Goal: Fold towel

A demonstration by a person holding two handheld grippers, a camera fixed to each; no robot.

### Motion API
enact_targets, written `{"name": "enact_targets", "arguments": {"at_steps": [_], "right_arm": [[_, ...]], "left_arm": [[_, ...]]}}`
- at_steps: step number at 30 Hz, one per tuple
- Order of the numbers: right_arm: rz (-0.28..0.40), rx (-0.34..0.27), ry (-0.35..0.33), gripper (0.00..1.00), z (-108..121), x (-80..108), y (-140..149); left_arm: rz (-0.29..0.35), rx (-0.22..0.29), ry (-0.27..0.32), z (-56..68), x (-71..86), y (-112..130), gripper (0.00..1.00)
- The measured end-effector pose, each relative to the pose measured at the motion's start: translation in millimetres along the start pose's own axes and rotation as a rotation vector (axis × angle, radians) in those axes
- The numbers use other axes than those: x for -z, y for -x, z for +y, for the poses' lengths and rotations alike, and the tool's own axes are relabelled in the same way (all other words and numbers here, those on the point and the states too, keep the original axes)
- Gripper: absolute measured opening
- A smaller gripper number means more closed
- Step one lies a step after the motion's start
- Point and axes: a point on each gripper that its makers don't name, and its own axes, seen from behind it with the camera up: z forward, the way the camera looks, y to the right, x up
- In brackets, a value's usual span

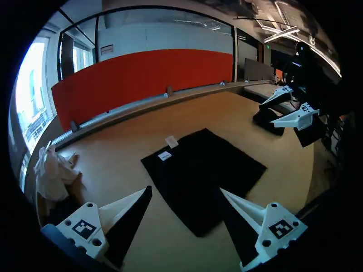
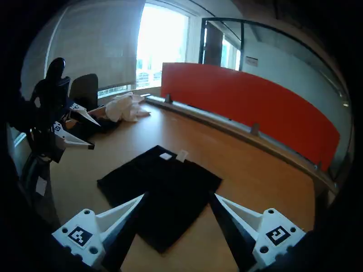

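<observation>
Bare worktop [image 1: 113,158] lay open around the flat black towel [image 1: 204,177] at centre frame, on its left and right alike. A red partition [image 1: 145,77] closed off the far edge across the upper frame. A heap of white cloth [image 1: 50,172] occupied the left edge. The right tongs [image 1: 266,114] hung above the worktop at upper right, well apart from the towel.

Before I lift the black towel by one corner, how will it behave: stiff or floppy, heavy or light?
Probably floppy: the black towel lies flat and thin on the table, so a lifted corner would likely drape. It looks light for its size. On the smooth wood it may slide when pushed.
</observation>
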Motion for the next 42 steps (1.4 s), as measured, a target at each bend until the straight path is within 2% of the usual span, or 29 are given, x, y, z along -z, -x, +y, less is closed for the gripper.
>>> {"name": "enact_targets", "arguments": {"at_steps": [12, 21, 30, 42], "right_arm": [[-0.126, -0.017, -0.046, 1.00, -17.7, -32.4, 75.0], [-0.207, -0.035, -0.076, 1.00, -27.8, -43.4, 120.3], [-0.266, -0.015, -0.096, 1.00, -29.3, -45.7, 149.8], [-0.292, 0.004, -0.110, 1.00, -31.5, -43.5, 162.4]], "left_arm": [[-0.109, -0.002, 0.042, 14.6, -31.3, 61.0, 1.00], [-0.192, -0.016, 0.077, 24.4, -47.0, 99.6, 1.00], [-0.239, -0.010, 0.102, 33.2, -55.4, 122.1, 1.00], [-0.267, -0.012, 0.113, 36.1, -57.1, 133.6, 1.00]]}}
